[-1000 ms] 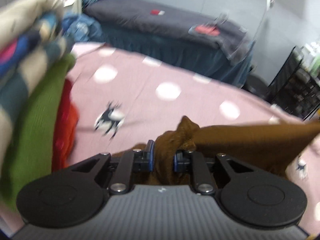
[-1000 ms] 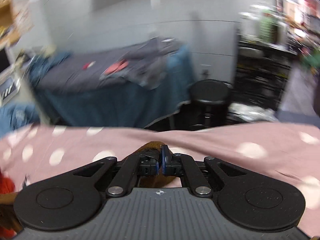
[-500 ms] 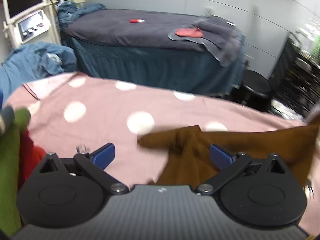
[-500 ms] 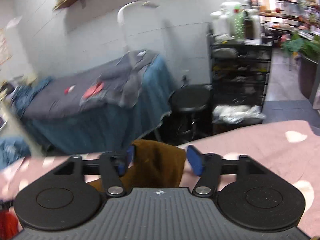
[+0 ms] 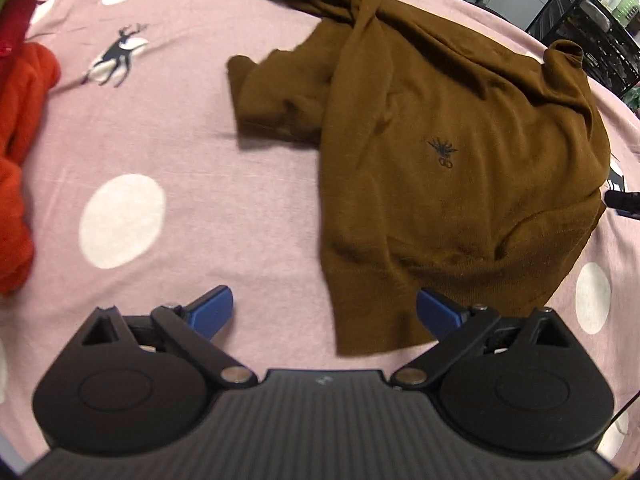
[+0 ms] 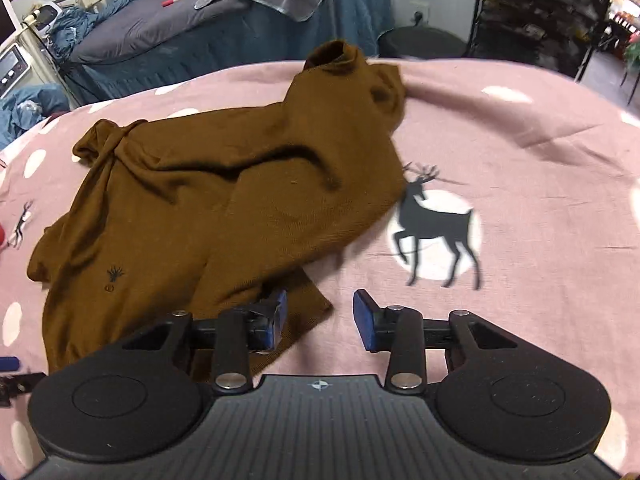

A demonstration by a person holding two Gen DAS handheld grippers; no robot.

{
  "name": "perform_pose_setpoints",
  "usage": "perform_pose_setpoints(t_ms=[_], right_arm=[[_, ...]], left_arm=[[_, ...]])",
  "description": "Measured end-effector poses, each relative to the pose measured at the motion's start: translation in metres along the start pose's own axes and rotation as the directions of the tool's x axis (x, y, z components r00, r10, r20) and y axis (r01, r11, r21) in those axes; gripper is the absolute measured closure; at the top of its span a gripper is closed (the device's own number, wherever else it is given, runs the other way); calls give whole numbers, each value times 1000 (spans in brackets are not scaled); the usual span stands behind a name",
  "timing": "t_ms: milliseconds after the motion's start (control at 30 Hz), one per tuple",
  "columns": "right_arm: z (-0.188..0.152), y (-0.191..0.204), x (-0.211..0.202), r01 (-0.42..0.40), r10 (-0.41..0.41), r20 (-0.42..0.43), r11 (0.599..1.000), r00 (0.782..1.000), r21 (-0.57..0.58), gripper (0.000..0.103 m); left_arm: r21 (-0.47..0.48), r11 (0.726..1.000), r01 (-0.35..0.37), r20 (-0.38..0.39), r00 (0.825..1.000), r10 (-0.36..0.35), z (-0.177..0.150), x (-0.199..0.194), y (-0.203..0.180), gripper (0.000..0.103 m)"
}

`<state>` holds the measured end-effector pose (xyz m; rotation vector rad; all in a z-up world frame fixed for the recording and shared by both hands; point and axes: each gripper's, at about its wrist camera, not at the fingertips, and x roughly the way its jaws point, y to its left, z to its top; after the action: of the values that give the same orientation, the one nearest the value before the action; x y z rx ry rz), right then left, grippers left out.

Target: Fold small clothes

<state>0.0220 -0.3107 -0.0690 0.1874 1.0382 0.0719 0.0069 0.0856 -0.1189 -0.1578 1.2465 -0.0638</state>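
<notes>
A: Where is the garment to be found?

B: A brown sweater [image 5: 440, 128] is seen lying crumpled on the pink spotted sheet [image 5: 168, 148], filling the centre and right of the left wrist view. A small dark emblem [image 5: 442, 152] is shown on its chest. One sleeve is bunched toward the upper middle of that frame, and the hem is laid at the lower centre, just above the tongs.

A: And in the other view?

B: The same sweater [image 6: 224, 184] is spread across the left and centre, its collar raised at the upper middle.

A: How are the tongs held?

B: The left tongs [image 5: 324, 314] are spread wide, closing slightly; the hem corner is seen between the blue pads, which are not pressed on it. The right tongs [image 6: 319, 316] are partly spread and closing. A corner of the hem lies by the left pad, but nothing is pinched.

A: What is seen around it?

B: A deer print [image 6: 436, 224] on a white spot is shown right of the sweater. Red clothing [image 5: 20, 140] is piled at the left edge of the left wrist view. A dark blue bed [image 6: 224, 28] is seen at the upper left of the right wrist view.
</notes>
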Motion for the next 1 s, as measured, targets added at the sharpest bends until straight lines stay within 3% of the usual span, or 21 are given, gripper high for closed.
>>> perform_pose_setpoints(t_ms=[133,267,400,433,500,533,567,600,700,833,1000], right_arm=[[5,8,21,-5,3,-60,1000,998,-28,38],[5,21,28,5,-11,-87,997,996,-72,34],[5,20,29,-6,-2,-103,997,995,-75,31],[6,20,30,-6,-2,-106,997,994,-75,32],[5,22,29,5,-14,-97,995,995,-101,56],[5,22,30,6,-16,-90,994,996,-113,77],[5,23,30,-3,-6,-83,993,997,-116,88],[4,23,28,-24,15,-75,994,997,-109,89],[2,23,15,-90,87,-34,993,996,-81,91],[3,18,-10,-151,150,-41,989,988,-7,91],[-13,8,-45,-175,170,-145,984,975,-22,91]], left_arm=[[-6,998,60,-17,998,-60,9,15,-10,5],[66,997,36,26,999,-37,7,19,-30,7],[39,998,45,58,997,-48,3,20,-32,11],[20,999,32,63,997,-33,4,19,-32,19],[-1,1000,1,69,998,-1,6,15,-30,42],[0,1000,-11,69,998,11,8,14,-30,70],[4,1000,-5,61,998,5,10,13,-30,92],[4,1000,19,45,999,-19,12,12,-29,96],[-11,996,85,52,995,-84,17,-2,-27,98],[-20,988,150,85,985,-148,18,-27,-16,98],[64,989,134,42,990,-137,7,-49,3,99]])
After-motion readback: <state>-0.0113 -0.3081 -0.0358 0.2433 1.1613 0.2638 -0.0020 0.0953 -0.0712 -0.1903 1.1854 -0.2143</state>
